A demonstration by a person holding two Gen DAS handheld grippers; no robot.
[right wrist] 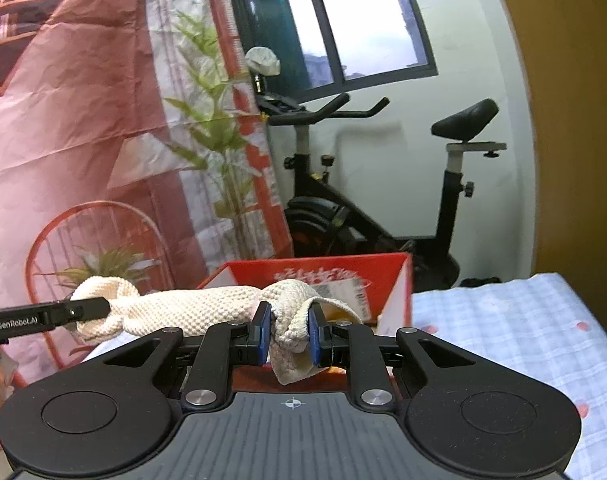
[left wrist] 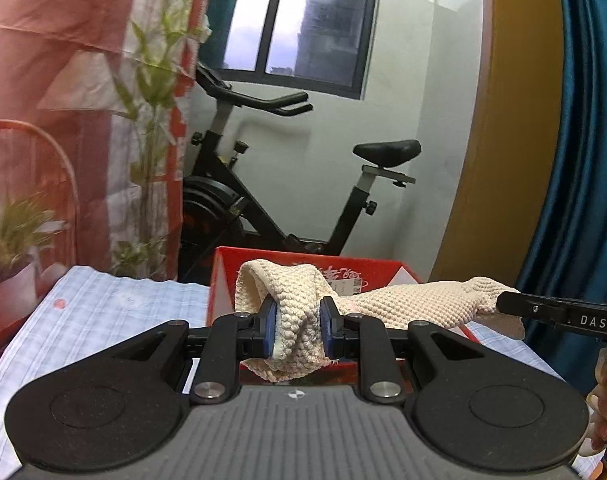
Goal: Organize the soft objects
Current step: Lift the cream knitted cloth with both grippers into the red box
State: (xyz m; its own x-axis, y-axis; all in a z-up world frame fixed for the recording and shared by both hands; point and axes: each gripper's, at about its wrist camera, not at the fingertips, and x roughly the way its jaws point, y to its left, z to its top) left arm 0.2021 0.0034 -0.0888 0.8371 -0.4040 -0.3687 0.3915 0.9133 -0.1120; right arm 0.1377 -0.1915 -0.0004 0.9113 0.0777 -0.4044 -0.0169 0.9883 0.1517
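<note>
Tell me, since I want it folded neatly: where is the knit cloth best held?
By its two ends, as now: the left claw and right claw each pinch a bunched end of the cloth, coming from the near side, so the middle spans between them above the red box.

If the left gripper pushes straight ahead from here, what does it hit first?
Probably the red box: it sits directly beyond the left gripper, which is clamped on the cream knit cloth. Depth is unclear.

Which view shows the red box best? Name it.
Right wrist: the box shows its open top, printed inner wall and a white side past the cloth. Left wrist shows only its red front and rim, mostly behind the cloth.
</note>
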